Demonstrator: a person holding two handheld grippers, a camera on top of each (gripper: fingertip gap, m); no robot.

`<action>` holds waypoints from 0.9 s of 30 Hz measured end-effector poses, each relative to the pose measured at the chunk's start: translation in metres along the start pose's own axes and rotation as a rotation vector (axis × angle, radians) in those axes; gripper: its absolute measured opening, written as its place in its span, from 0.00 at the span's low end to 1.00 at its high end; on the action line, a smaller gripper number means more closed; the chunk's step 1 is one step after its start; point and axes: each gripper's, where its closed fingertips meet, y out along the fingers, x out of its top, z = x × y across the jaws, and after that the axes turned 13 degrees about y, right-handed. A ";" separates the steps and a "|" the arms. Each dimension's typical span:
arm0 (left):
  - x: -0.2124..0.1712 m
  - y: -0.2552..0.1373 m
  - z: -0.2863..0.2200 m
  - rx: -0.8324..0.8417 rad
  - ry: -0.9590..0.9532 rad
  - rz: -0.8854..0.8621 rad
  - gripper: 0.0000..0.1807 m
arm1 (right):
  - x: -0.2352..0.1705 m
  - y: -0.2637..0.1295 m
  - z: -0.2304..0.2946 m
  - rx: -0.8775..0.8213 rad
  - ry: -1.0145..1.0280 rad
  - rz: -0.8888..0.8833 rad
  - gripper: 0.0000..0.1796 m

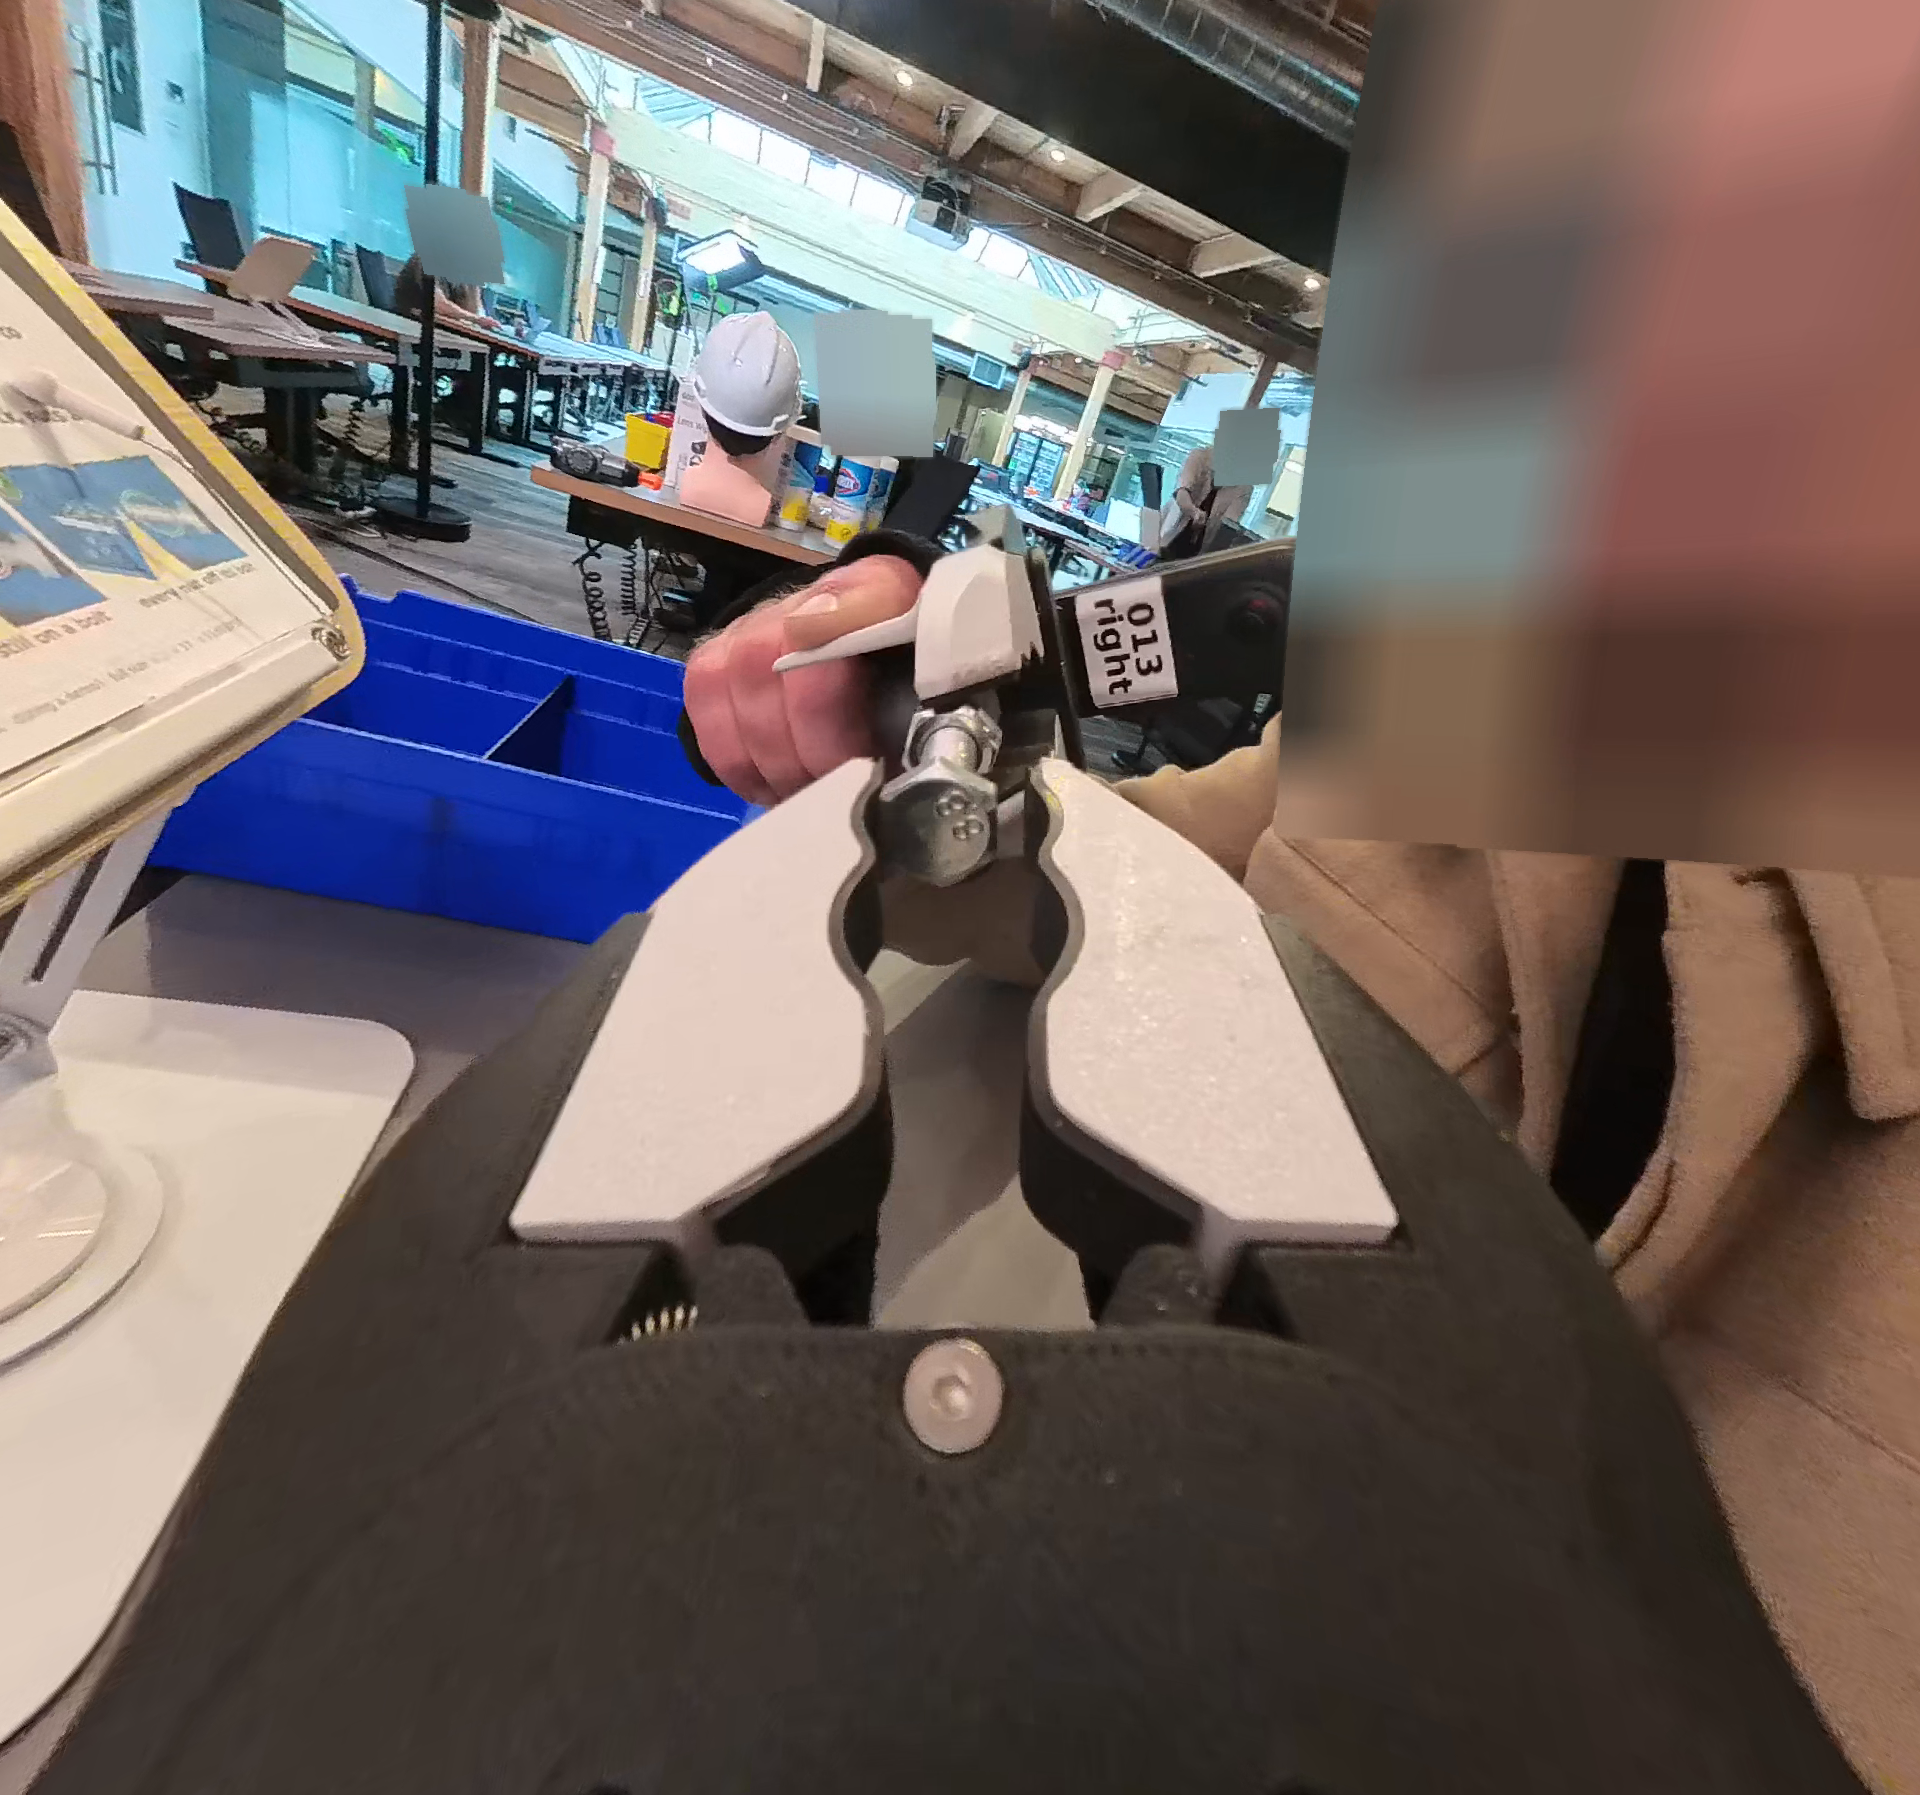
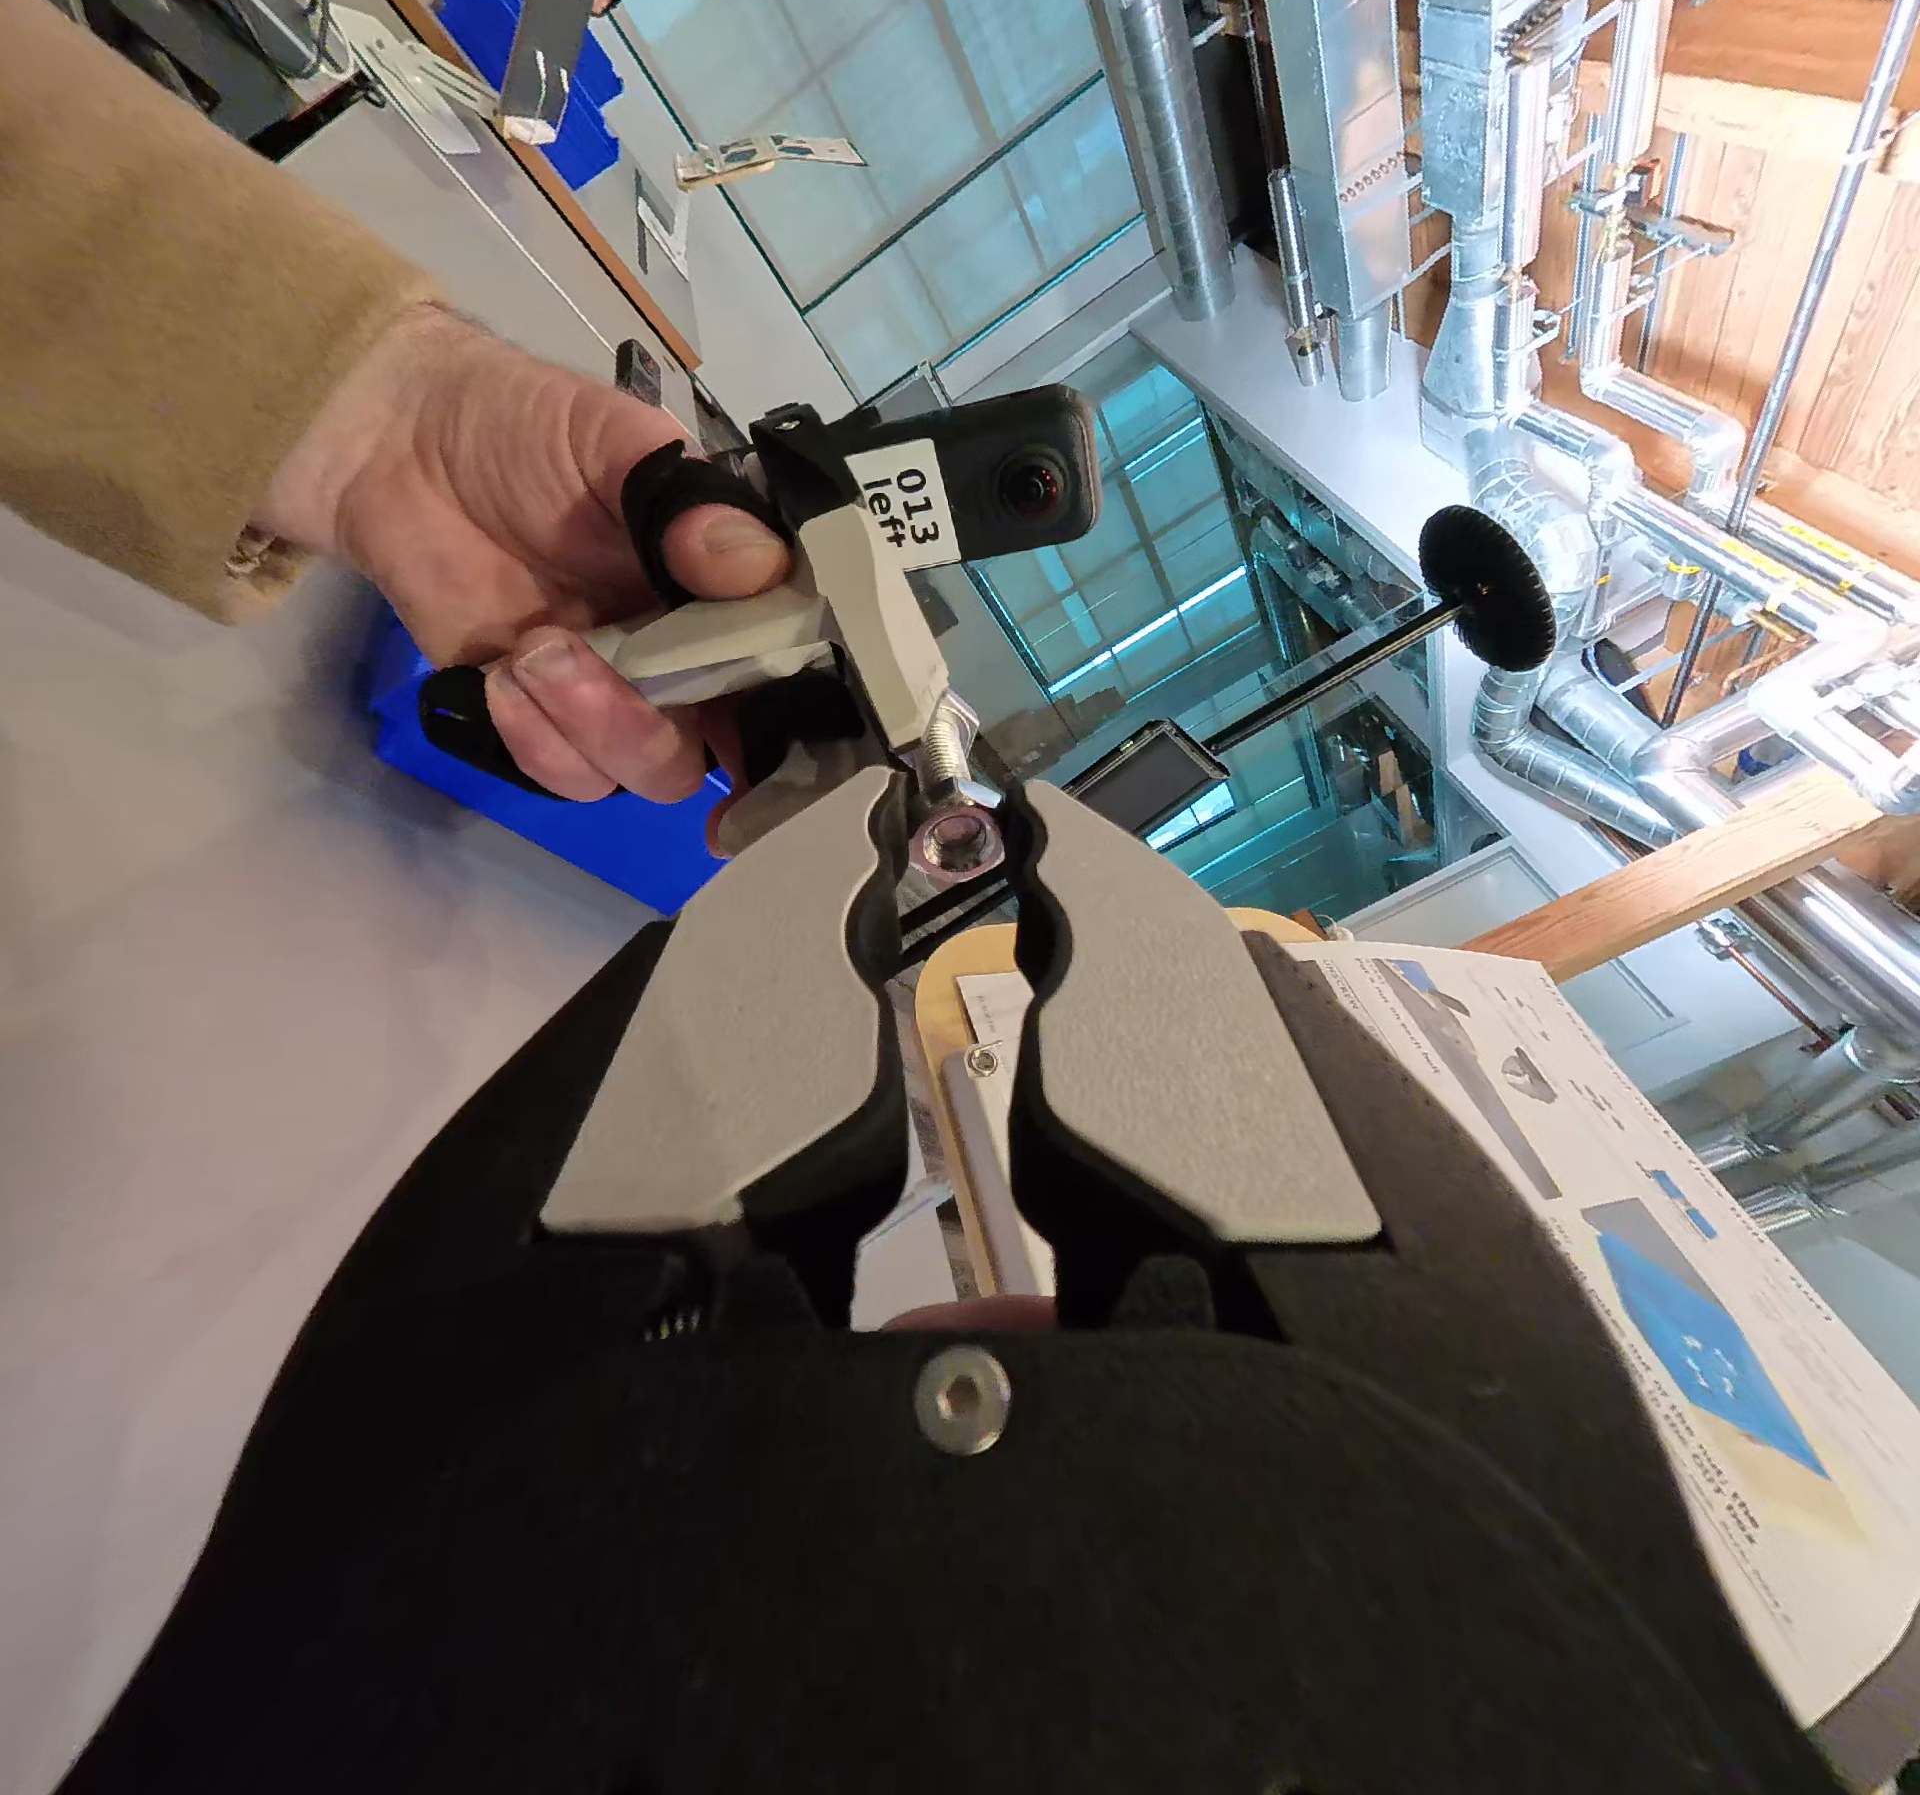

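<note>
Fingertips of the left gripper (image 1: 951, 826) pinch the hex head of a steel bolt (image 1: 948, 826), while the right gripper (image 2: 951, 836) clamps narrowly on a hex nut (image 2: 958, 839) sitting at the tip of the bolt's thread. Nut and bolt hang in the air between the two tools, the nut on only the outermost threads, most of the shank bare. Beyond lie a blue divided bin (image 1: 499, 758), a grey tabletop (image 2: 156, 1018) and a sheet on a stand (image 1: 135, 540).
</note>
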 end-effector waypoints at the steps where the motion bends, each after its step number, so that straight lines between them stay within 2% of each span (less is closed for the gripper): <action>1: 0.000 -0.001 0.001 0.008 0.007 0.002 0.14 | 0.001 0.000 -0.001 0.000 0.009 -0.004 0.10; 6: 0.005 -0.006 0.006 0.073 0.099 0.014 0.18 | 0.004 -0.004 -0.008 0.016 0.124 -0.039 0.10; 9: 0.005 -0.008 0.010 0.172 0.271 0.085 0.18 | 0.004 -0.004 -0.010 0.060 0.261 -0.065 0.10; 17: 0.007 -0.003 0.004 0.284 0.586 0.228 0.19 | 0.002 -0.002 -0.003 0.239 0.659 -0.153 0.10; 21: 0.012 -0.004 -0.001 0.302 0.681 0.240 0.16 | -0.003 -0.002 -0.004 0.288 0.790 -0.184 0.10; 27: 0.006 -0.001 0.000 0.311 0.727 0.301 0.15 | -0.004 -0.002 -0.002 0.351 0.917 -0.228 0.10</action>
